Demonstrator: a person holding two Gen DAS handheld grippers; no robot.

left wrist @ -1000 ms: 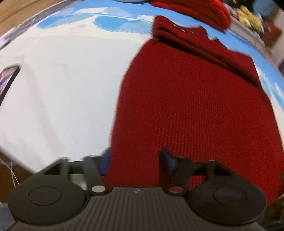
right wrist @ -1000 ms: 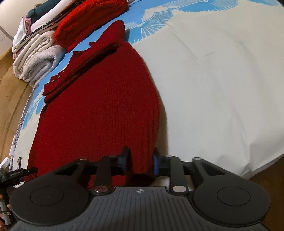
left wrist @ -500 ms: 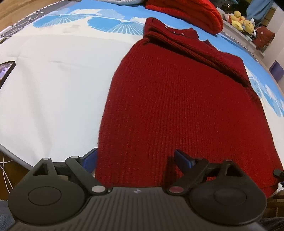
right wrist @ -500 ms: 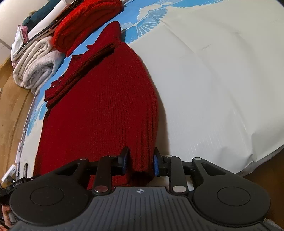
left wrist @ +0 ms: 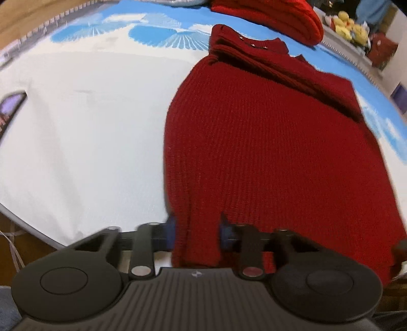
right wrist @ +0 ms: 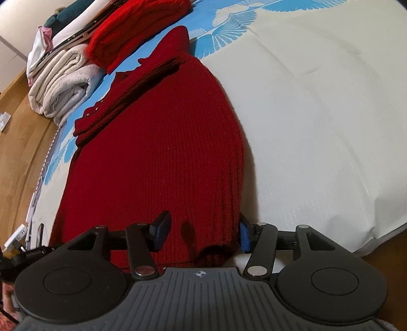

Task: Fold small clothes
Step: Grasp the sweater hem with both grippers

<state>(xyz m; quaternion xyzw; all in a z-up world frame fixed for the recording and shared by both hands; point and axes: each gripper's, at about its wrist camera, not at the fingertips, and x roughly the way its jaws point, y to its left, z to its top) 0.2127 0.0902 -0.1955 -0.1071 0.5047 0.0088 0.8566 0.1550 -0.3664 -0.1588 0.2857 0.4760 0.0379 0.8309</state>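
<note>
Here the red sweater runs lengthwise away from both tongs: left tongs closing on its near-left hem corner, right tongs spreading, hem loose between

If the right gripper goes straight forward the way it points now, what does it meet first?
Most likely the dark red sweater: its near hem corner already lies between the opening jaws of the right gripper. The bed cover lies underneath, though depth is hard to judge.

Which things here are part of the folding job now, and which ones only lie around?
In the job:
- dark red knit sweater
- left gripper, jaws closing on its hem
- right gripper, jaws opening around its hem

Lying about:
- folded bright red knit
- pale folded blankets
- yellow plush toys
</note>
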